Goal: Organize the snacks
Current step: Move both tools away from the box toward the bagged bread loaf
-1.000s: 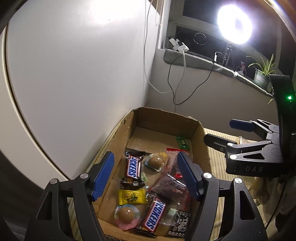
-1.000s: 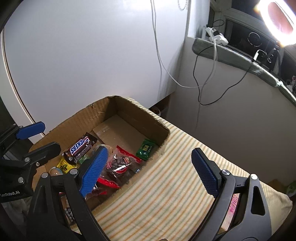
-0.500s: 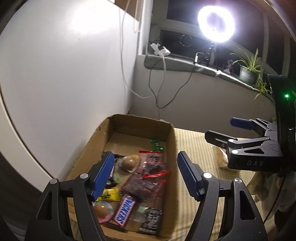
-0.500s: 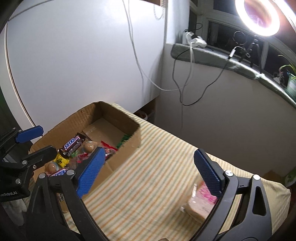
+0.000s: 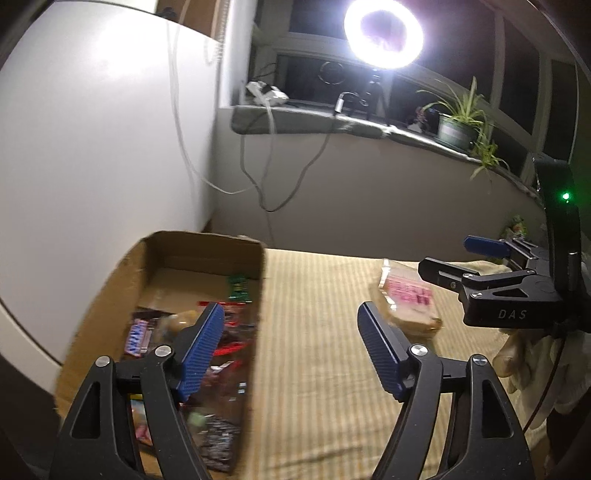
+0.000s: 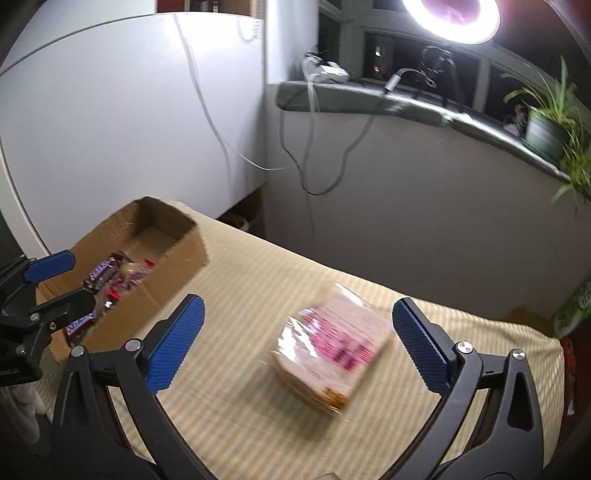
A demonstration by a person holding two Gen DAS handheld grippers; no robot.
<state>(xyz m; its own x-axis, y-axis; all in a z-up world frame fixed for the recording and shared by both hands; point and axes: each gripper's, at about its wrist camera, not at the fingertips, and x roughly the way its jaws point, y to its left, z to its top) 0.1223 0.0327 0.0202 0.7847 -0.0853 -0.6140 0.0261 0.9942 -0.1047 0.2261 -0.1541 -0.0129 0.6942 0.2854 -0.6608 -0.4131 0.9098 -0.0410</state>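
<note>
Over striped cloth (image 6: 258,266), both claws opening, empty; right claw (image 6: 293,341) w/ wrapped pkg (image 6: 332,350) between pads.

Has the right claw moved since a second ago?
Yes. The right claw has swung away from the cardboard box, rightward across the striped cloth, and now frames the wrapped pink-labelled packet, jaws opening.

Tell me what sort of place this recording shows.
Probably a room in a home, at night: a windowsill with a potted plant, a ring light, and a striped cloth holding a cardboard box of snacks.
</note>
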